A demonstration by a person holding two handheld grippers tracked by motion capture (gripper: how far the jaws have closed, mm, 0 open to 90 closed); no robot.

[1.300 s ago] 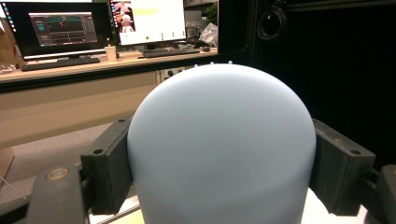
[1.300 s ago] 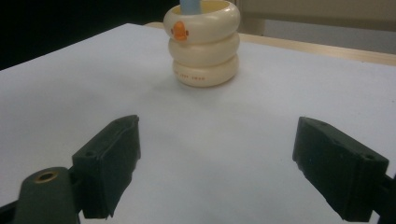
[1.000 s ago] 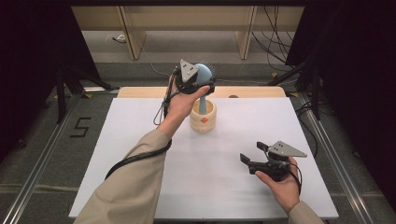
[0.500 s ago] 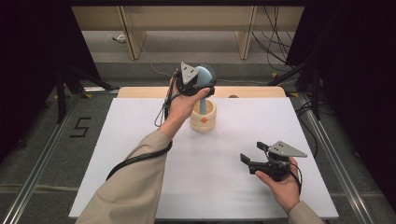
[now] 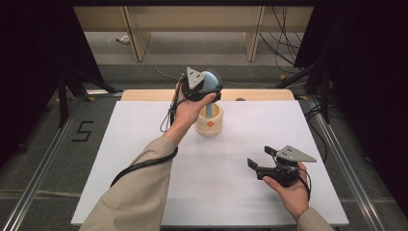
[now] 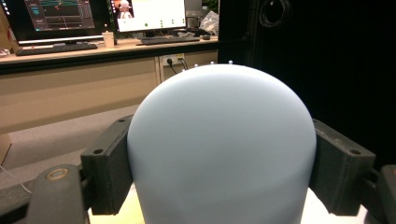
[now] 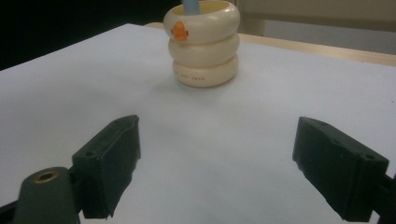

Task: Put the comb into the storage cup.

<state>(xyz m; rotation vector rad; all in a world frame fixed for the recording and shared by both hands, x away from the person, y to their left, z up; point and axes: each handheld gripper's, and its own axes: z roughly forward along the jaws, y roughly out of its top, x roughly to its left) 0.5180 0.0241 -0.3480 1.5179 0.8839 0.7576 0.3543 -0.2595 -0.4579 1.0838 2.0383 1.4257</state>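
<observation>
Clamping the pale blue brush head between both jaws of the left gripper, pads pressing on either side of the rounded back, bristles showing at the far edge in the high view. Holding it above the cream ringed cup near the far middle of the white table, the blue handle running down into the cup's mouth. Resting the right gripper low over the near right of the table, jaws spread wide with nothing between them, aiming toward the cup and its small orange duck mark. Judging by the lie of things: either lifting the brush clear of the cup or seating it; hard to tell which. Next, likely needing a straight vertical pull or push to keep the handle from catching the rim and tipping the cup, possibly steadying the cup with the free gripper.
</observation>
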